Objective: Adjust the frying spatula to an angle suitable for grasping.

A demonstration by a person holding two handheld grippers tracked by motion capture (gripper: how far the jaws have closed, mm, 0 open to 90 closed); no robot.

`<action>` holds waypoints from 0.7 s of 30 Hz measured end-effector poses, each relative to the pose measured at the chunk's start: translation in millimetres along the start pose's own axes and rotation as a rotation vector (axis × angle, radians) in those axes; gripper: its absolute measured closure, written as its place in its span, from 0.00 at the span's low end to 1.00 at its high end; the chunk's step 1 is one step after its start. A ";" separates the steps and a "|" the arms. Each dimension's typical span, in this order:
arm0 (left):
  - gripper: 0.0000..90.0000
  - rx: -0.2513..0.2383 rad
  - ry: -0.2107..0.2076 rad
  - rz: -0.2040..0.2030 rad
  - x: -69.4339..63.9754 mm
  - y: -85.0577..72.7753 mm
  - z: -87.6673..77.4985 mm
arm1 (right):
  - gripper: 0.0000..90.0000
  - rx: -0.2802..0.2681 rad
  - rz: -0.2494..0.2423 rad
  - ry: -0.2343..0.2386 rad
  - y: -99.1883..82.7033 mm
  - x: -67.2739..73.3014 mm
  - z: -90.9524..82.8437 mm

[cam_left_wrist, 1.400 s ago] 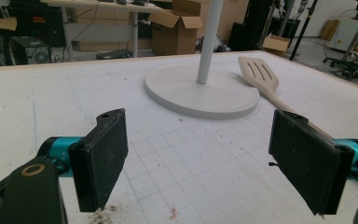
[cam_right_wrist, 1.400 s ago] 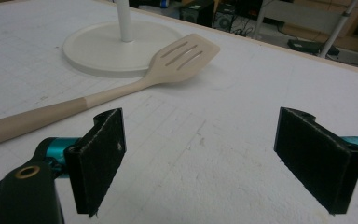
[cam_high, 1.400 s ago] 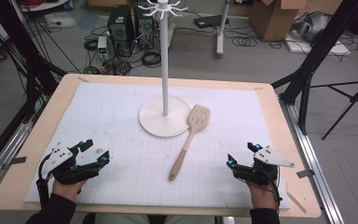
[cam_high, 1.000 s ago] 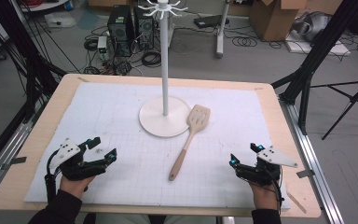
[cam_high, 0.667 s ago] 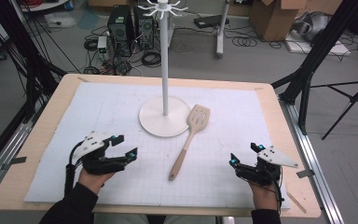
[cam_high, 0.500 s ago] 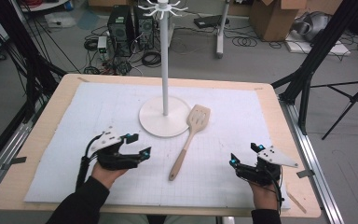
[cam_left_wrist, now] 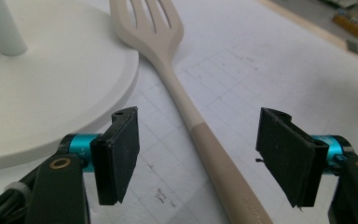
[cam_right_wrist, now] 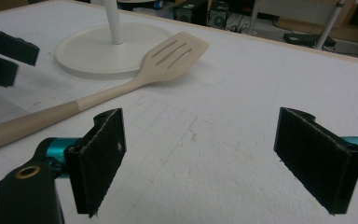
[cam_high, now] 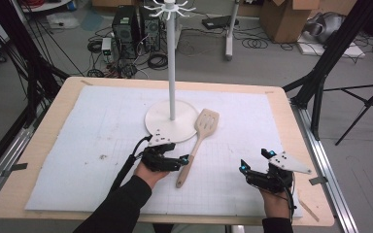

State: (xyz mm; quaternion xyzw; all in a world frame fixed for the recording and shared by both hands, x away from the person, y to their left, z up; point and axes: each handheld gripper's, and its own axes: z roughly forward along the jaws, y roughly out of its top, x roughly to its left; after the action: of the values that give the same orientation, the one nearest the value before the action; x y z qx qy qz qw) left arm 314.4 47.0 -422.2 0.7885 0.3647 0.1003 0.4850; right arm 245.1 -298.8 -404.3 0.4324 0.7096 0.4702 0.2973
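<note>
A: Where lying, the wooden spatula?

B: Lying flat on the white mat covering the desk, slotted head resting against the rim of the white stand's round base, handle pointing toward the near edge.

A: Left hand-held gripper doing what?

B: Hovering just over the handle, jaws spread with the handle passing between them in the left gripper view, pads not pressing on it; jaws having just been closing somewhat.

A: And the right hand-held gripper?

B: Resting low near the desk's near right corner, well apart from the spatula, jaws spread wide, nothing between them.
</note>
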 end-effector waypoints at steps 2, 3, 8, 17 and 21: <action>0.34 0.025 0.003 0.007 -2.6 -1.9 7.7 | 0.17 0.002 -0.004 0.002 0.1 0.2 0.1; 0.34 0.036 0.004 0.014 -4.1 -2.9 11.3 | 0.17 0.002 -0.004 0.002 0.1 0.2 0.1; 0.38 0.092 0.012 0.074 -12.4 -6.9 21.1 | 0.17 0.003 -0.004 0.001 0.0 -0.2 0.3; 0.45 0.166 0.059 0.154 -20.2 -12.6 28.6 | 0.17 0.012 -0.011 0.003 0.5 1.9 2.1; 0.64 0.169 0.006 0.159 -21.8 -12.5 27.3 | 0.17 0.014 -0.017 0.002 0.4 2.0 2.2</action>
State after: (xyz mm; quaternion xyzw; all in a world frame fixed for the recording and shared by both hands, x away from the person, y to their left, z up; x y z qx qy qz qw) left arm 306.9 16.7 -442.3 0.8528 0.3096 0.1097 0.4060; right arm 246.2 -296.0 -404.8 0.4279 0.7169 0.4632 0.2973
